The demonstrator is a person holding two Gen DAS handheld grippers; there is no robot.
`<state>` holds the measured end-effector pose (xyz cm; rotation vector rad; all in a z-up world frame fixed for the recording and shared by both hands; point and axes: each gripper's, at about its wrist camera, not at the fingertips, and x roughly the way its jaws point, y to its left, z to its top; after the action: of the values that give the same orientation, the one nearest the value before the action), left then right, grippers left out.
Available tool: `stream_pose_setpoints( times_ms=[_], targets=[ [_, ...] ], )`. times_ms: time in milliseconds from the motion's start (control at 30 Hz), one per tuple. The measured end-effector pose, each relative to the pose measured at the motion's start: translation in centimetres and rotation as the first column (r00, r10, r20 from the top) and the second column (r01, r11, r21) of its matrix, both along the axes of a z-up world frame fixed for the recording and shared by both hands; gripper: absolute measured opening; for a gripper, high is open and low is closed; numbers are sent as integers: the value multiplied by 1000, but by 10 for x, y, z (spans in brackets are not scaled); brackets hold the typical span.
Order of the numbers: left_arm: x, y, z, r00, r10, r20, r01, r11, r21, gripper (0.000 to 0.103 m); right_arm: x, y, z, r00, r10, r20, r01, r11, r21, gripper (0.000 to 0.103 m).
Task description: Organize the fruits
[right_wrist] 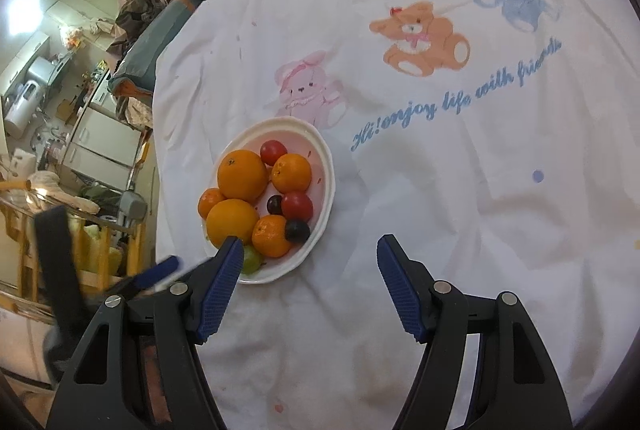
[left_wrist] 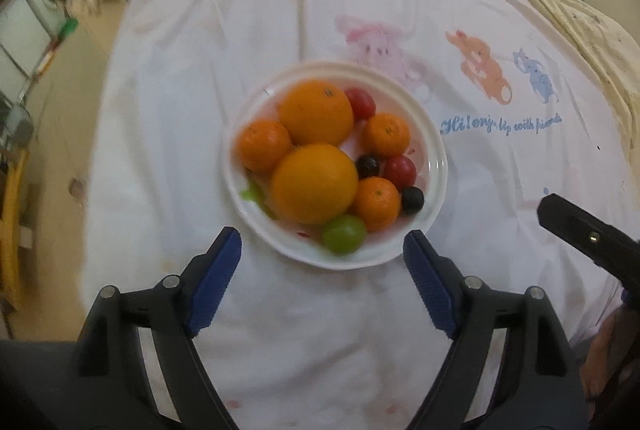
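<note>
Fruits heaped in a white plate (left_wrist: 434, 134) on a white printed cloth (left_wrist: 224, 62), nearer the cloth's left edge than its right. In the left wrist view: cloth edge curving down the left side, with floor and cluttered furniture beyond; a strip of bare cloth between that edge and the plate rim. Plate rim just beyond the left gripper (left_wrist: 322, 244), jaws spread wide with nothing between the blue pads (left_wrist: 216, 278), one pad tip to each side of the near rim. Wide bare cloth to the right of the plate, printed with a pink bunny (left_wrist: 380, 48), an orange bear (left_wrist: 482, 70), a blue elephant (left_wrist: 536, 74) and blue lettering (left_wrist: 500, 126). A cream knitted blanket (left_wrist: 568, 18) along the far right edge.

In the right wrist view: plate (right_wrist: 324, 154) to the left of centre, its left rim close to the cloth edge; right gripper (right_wrist: 310, 250) held apart and gripping nothing, its left pad (right_wrist: 220, 290) overlapping the near rim and part of the green grape (right_wrist: 252, 259). Open cloth ahead and to the right of the pads.

Counted left to right in the left wrist view: two large oranges (left_wrist: 314, 182), three small mandarins (left_wrist: 264, 145), one green grape (left_wrist: 344, 233), two red cherry tomatoes (left_wrist: 360, 103), two dark grapes (left_wrist: 368, 166). Fruits touching one another, packed toward the plate's left and centre; a bare patch of plate at its right.
</note>
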<state>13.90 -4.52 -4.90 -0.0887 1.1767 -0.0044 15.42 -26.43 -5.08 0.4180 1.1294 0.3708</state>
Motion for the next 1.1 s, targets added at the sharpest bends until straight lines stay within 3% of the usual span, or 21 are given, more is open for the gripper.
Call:
stream_pose_setpoints(
  times_ms=[200,400,600,833,967,1100],
  targets=[
    [-24,29,40,992,-1,127,-2,1000,25,81,-17,12,18,994,31,109,-25,998,-55,72],
    [-56,52,69,969,29,246,-43,998,51,81,-43,25,38,976,61,207,-43,995,-89,73],
    [-80,56,67,961,16,275,-30,998,47,81,-75,38,50,958,75,278,-33,988,-150,97],
    [-94,56,61,956,31,291,-35,999,11,83,-95,54,40,956,65,288,-8,981,-192,100],
    [-97,55,60,947,23,319,-29,999,16,102,-98,63,43,937,78,341,5,972,-236,103],
    [-97,54,56,947,22,320,-35,999,36,102,-98,64,47,922,74,380,26,968,-251,103]
  ],
)
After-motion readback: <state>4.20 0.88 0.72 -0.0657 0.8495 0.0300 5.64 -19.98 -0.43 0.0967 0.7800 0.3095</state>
